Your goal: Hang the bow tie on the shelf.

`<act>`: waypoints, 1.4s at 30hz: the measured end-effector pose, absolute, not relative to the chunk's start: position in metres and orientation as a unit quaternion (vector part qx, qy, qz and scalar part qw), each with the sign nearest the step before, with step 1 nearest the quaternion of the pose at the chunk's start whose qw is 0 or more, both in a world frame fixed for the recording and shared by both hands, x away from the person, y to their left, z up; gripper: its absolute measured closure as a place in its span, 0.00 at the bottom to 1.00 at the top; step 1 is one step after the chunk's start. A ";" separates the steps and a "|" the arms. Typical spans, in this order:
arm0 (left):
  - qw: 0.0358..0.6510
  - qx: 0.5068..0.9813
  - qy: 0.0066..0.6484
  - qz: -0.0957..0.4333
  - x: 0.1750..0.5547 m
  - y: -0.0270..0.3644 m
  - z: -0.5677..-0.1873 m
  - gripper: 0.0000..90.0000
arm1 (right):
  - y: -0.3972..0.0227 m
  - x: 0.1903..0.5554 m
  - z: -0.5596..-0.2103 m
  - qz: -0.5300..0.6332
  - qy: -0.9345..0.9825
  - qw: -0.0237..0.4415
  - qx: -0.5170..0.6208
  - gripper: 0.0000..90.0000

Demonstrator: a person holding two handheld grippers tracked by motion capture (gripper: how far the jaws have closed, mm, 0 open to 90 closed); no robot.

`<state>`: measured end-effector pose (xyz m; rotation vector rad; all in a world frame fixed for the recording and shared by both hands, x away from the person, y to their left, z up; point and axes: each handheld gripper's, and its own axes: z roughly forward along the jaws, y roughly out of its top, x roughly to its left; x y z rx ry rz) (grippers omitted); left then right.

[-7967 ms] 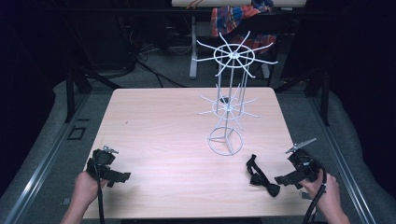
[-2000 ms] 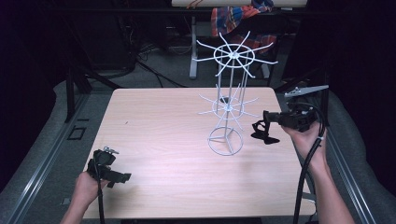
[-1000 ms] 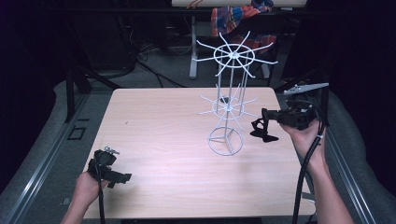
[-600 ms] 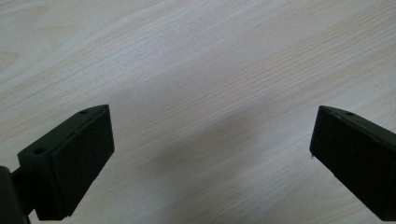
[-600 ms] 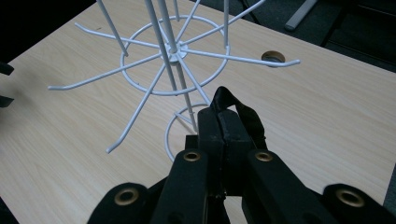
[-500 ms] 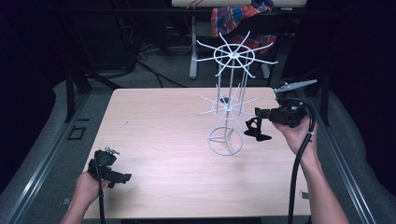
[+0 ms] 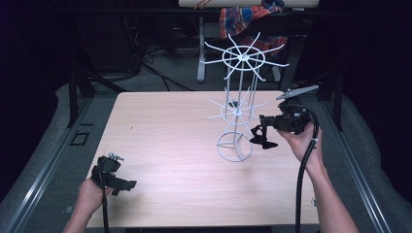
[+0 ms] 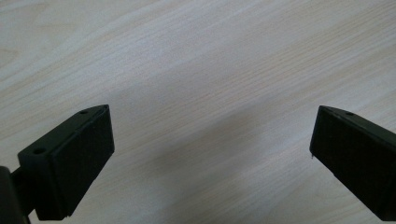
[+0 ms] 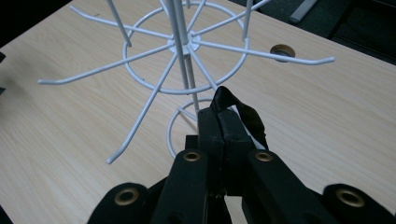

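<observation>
The black bow tie (image 7: pixel 263 138) hangs clamped in the right gripper (image 9: pixel 219 122), jaws shut tight on its strap loop; a second ago it hung farther out, and it has drifted in beside the white wire rack (image 7: pixel 237 109), just off a lower arm, so hooking looks near; the left gripper (image 8: pixel 210 154) rests gaping and empty over the table (image 7: pixel 160 126).

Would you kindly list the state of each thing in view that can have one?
Black bow tie: lifted off the table, pinched by its strap, hanging beside the rack.
Right hand-held gripper: shut on the strap.
Left hand-held gripper: open, nothing between its jaws, low over the table.
White wire rack: upright, its hooks bare.
</observation>
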<state>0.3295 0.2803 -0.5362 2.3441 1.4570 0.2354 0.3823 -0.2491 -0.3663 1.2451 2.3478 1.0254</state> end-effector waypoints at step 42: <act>0.185 0.835 0.513 0.082 0.329 0.280 -0.535 0.00 | -0.229 0.388 -0.410 0.287 0.836 0.179 0.432 0.99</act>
